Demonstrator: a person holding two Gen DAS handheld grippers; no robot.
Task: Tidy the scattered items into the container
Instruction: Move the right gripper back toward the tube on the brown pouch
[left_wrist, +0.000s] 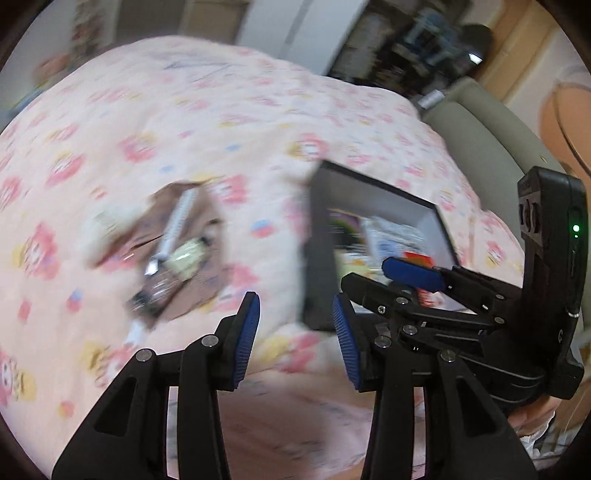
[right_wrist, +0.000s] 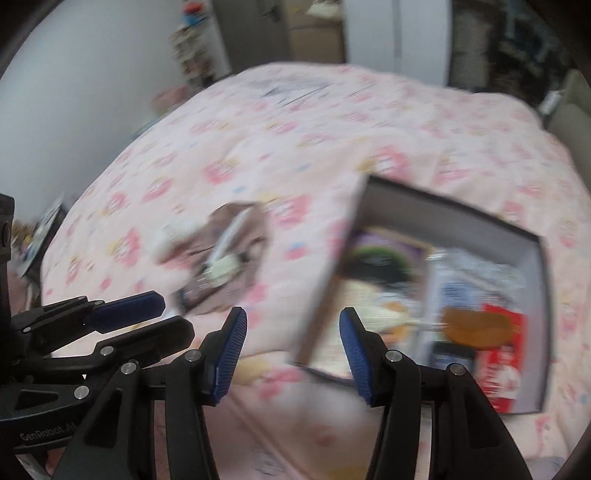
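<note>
**Pile lies left of the box, nearer the left gripper**

The box (right_wrist: 532, 254) is taken as the landmark: a dark-rimmed open container on the pink flowered bedspread (right_wrist: 295, 122), already partly filled with packets (a red one (right_wrist: 498, 362) and a round orange-brown thing (right_wrist: 476, 328) are made out near its close corner; the rest is blurred).

The scattered items still to be tidied are seen left of the box, apart from it, as one pile (left_wrist: 173, 254) on a brown flat sheet. Across that pile a slim pale stick-like thing (left_wrist: 177, 225) is laid, its long axis running from up-right to down-left, roughly parallel to the box's left wall. What the other pieces are cannot be told through the blur.

The left gripper (left_wrist: 295, 343) is held released, nothing between its blue pads, and is aimed at the strip of bedspread between pile and box. The right gripper (right_wrist: 291, 354) is likewise held apart and empty, its aim falling on the box's near-left corner.

The left gripper is judged the nearer to the pile, being seen on the pile's side of the right one. A reach leftward from the box is called for, with the jaws probably to be set across the stick's long axis.
</note>
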